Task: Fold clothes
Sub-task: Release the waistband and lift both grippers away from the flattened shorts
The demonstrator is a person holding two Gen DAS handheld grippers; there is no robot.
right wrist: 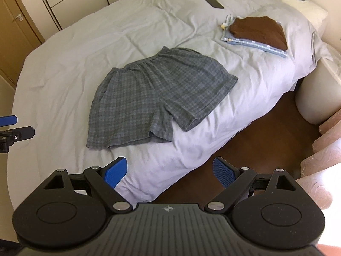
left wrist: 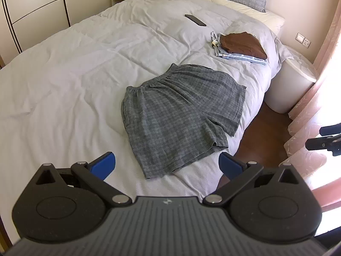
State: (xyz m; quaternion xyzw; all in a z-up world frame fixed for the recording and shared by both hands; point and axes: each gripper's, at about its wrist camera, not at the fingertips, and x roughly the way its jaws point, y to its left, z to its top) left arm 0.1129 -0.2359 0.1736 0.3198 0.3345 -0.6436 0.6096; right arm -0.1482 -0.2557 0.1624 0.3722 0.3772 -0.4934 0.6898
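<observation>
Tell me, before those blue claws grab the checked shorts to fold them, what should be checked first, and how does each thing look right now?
1. Shorts lie spread flat, unfolded: ok.
2. Left gripper open and empty: ok.
3. Right gripper open and empty: ok.
4. Nothing lies on the shorts: ok.
5. Folded pile and phone lie apart from the shorts: ok.
6. Right leg hem close to the bed edge, might slide: cannot tell.

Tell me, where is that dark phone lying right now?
The phone lies flat on the grey duvet toward the head of the bed, beyond the checked shorts and just left of the folded clothes pile; both wrist views show it.
</observation>
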